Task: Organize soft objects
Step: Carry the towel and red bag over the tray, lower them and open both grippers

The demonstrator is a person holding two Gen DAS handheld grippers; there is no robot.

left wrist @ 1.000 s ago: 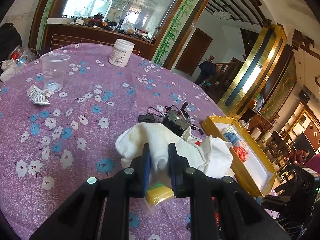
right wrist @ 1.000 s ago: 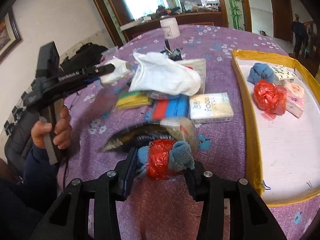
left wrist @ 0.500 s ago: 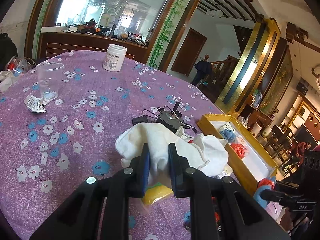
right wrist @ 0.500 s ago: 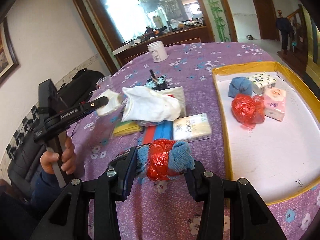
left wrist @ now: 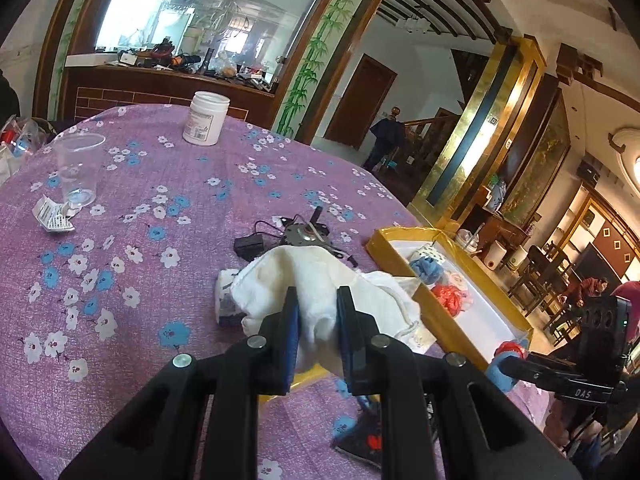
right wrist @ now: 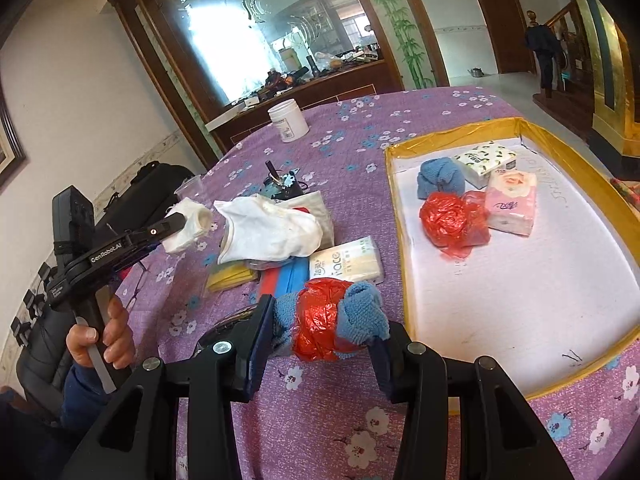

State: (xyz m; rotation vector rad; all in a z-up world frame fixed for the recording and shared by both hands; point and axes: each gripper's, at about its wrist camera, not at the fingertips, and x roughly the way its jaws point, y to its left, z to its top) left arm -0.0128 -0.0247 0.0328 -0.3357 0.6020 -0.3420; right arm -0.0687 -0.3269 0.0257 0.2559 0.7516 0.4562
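Note:
My left gripper [left wrist: 318,296] is shut on a small white cloth [left wrist: 320,320], held just above the purple flowered tablecloth; the right wrist view shows it [right wrist: 186,226] hanging left of the pile. A bigger white cloth [right wrist: 272,228] lies on that pile. My right gripper [right wrist: 324,320] is shut on a blue cloth bundle wrapped in red plastic [right wrist: 328,324], raised near the left edge of the yellow-rimmed tray [right wrist: 400,240]. In the tray lie a blue cloth [right wrist: 440,178], a red plastic bag [right wrist: 452,224] and two tissue packs [right wrist: 512,204].
A tissue pack [right wrist: 346,260], a yellow pack [right wrist: 232,276] and a red-and-blue pack [right wrist: 280,278] lie under the big cloth. Black electronics with wires [left wrist: 296,236], a white jar [left wrist: 206,118] and a clear cup [left wrist: 78,172] stand farther back. A person's hand [right wrist: 104,336] grips the left handle.
The right gripper has carried the bundle up and toward the tray, coming into the left wrist view at the tray's near corner. The left gripper drifted slightly with its white cloth.

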